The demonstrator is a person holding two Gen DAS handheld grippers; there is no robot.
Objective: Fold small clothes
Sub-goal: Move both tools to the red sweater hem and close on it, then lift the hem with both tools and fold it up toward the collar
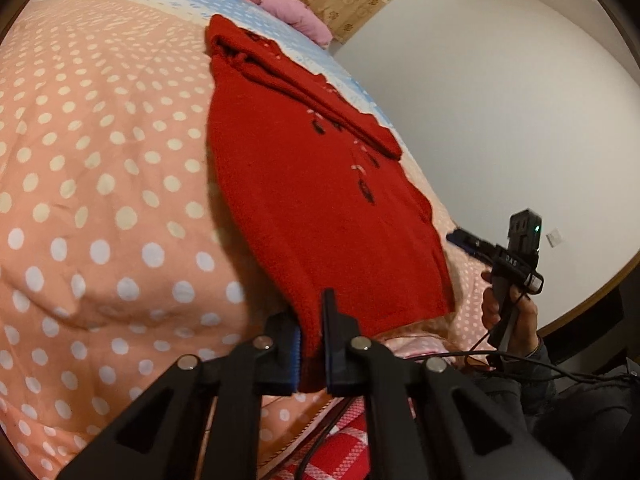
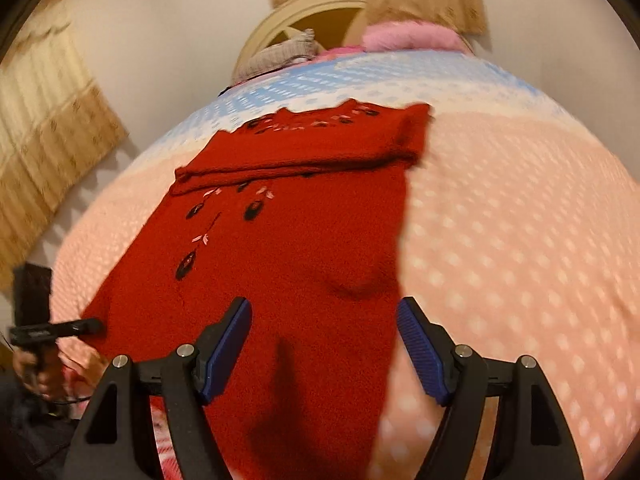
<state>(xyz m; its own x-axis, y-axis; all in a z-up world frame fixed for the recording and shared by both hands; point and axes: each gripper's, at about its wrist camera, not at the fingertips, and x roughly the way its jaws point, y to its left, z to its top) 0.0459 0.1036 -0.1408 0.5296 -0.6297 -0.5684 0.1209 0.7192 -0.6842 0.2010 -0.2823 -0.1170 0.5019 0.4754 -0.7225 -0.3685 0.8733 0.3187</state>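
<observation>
Red knitted sweater [image 1: 320, 208] lay flat on the bed, on a peach quilt with white dots [image 1: 100, 184], its length running from the near edge toward the blue-and-white band of the quilt [image 2: 360, 72] at the far end. One sleeve was folded across the chest, forming a thick ridge just under the neckline; dark and pink embroidery showed below it. Left gripper [image 1: 312, 344] had its jaws narrow and clamped on the near hem corner of the sweater, red cloth pinched between the blue pads. Right gripper [image 2: 324, 344] hovered over the hem's other side with jaws wide, nothing pressed between them, the sweater's straight side edge lying just inside the right finger [image 2: 420, 344]. In the left view that same gripper appeared at the bed's edge, held by a hand [image 1: 508, 312] with a cable trailing from it. The sweater's long edge on the wall side sat close to the quilt's drop-off, beside a bare white wall [image 1: 500, 100]. The opposite long edge bordered a broad open stretch of dotted quilt. A pink pillow [image 1: 292, 8] and a grey striped cloth [image 2: 280, 56] lay at the head of the bed, well apart from the sweater. Right view was blurred.
</observation>
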